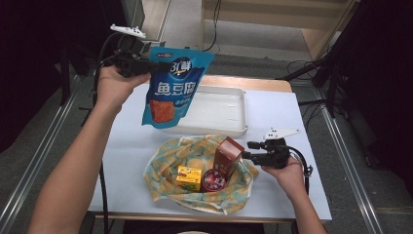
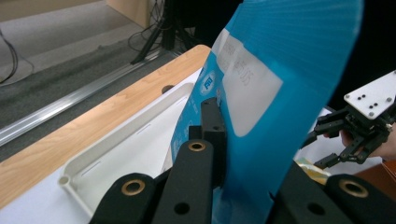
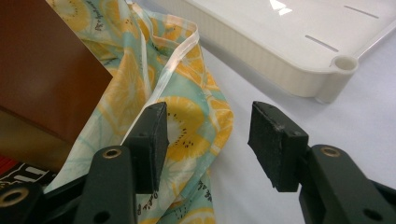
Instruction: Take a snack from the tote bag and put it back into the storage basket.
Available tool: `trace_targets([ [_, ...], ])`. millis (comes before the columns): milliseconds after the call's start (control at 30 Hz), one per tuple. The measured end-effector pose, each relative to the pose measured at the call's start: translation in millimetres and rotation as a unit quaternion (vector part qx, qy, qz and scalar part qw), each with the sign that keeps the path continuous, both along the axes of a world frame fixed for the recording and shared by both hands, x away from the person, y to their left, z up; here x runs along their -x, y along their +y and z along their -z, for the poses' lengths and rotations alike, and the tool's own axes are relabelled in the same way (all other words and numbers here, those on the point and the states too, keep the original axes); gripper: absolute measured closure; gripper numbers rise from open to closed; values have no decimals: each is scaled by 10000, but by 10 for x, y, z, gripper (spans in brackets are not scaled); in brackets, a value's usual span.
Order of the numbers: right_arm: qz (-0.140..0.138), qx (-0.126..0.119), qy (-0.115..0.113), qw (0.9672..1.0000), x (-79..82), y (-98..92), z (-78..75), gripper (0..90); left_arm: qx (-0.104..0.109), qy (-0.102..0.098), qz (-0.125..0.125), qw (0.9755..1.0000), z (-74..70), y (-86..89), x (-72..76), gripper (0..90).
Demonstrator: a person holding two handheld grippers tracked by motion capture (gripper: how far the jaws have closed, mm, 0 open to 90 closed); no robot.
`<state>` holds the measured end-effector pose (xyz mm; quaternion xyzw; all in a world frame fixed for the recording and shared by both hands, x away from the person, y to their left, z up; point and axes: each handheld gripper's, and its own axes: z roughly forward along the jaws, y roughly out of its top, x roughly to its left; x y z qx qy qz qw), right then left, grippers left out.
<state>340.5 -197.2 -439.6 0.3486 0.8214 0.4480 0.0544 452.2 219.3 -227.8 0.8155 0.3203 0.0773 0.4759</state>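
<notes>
Jaws of the left gripper (image 1: 146, 66) are clamped on the upper left edge of a blue snack pouch (image 1: 174, 87), which is held in the air at the upper left of the high view, above the near left corner of a white tray (image 1: 229, 109). In the left gripper view the pouch (image 2: 280, 93) is seen pinched between the two black pads, hanging over the tray's rim (image 2: 116, 144).

The jaws of the right gripper (image 1: 249, 150) stand apart with nothing between them; they are held at the right of the frame, just beside the right edge of a fruit-print cloth bag (image 1: 168, 165). In the right gripper view the bag's hem (image 3: 187, 112) is seen just behind the left pad, though whether it is touched cannot be told.

Inside the opened bag, at the lower middle of the high view, a brown carton (image 1: 228, 153), a yellow box (image 1: 189, 178) and a round red-lidded tin (image 1: 213, 180) are left. The tray is seen bare, set on the white bench (image 1: 131, 161) behind the bag.

The work is judged to be the unpacking of the bag into the tray, and to be at an early stage: the pouch has been lifted out but not yet set down, and three items are still to be moved.
</notes>
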Motion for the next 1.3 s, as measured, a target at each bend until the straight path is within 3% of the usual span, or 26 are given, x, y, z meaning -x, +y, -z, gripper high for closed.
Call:
trace_targets([
  [300, -34, 73, -6, 10000, 17, 21, 13, 483, -7, 82, 50, 10000, 78, -192, -248, 900],
  [633, 7, 120, 22, 9999, 50, -2, 30, 484, -13, 189, 85, 9998, 265, -451, -462, 900],
  [867, 16, 140, 35, 9999, 63, -20, 36, 483, -6, 138, 77, 9999, 370, -596, -612, 900],
  [1033, 42, 130, 6, 9999, 79, -38, 34, 486, -81, 155, 10, 9998, 483, -632, -693, 900],
  [1167, 61, 145, 29, 9999, 84, -55, 36, 486, 66, 178, 28, 9998, 524, -568, -721, 900],
  [1300, 56, 152, 16, 9999, 95, -57, 32, 487, 20, 209, 61, 9998, 539, -481, -712, 900],
])
